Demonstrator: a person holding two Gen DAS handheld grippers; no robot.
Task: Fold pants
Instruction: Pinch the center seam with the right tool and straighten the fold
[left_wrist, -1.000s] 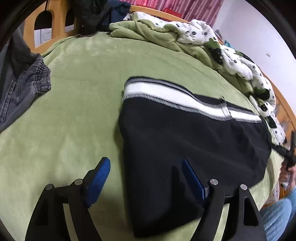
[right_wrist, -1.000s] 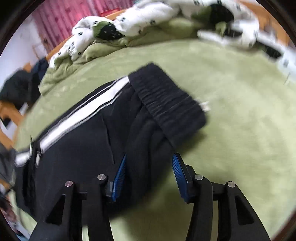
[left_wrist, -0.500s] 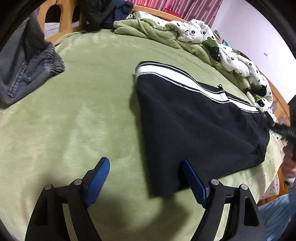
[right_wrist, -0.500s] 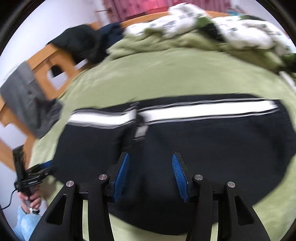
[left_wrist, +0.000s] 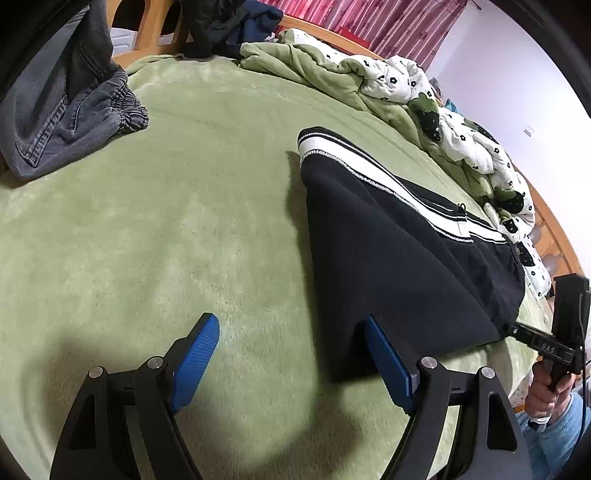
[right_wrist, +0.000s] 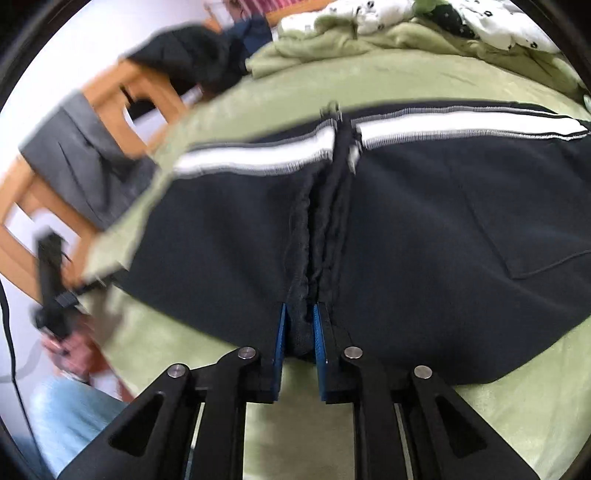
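Your right gripper (right_wrist: 300, 334) is clenched on a bunched ridge of the black pants (right_wrist: 424, 229) at their near hem — the fabric is pinched between the blue pads (right_wrist: 318, 328). Your left gripper (left_wrist: 291, 363) is spread wide and holds nothing, hovering over the green bed (left_wrist: 166, 221) with its right pad just beside the pants' (left_wrist: 388, 258) near corner. The pants lie flat toward the bed's near edge, white stripe along their far side — grey jeans (left_wrist: 62, 122) sit at the far left corner.

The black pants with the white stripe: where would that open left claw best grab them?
Probably the near corner of the black pants, beside the left gripper, coming in low from the bare green blanket. That free edge gives the fingers something to straddle; the right gripper already pinches the bunched middle.
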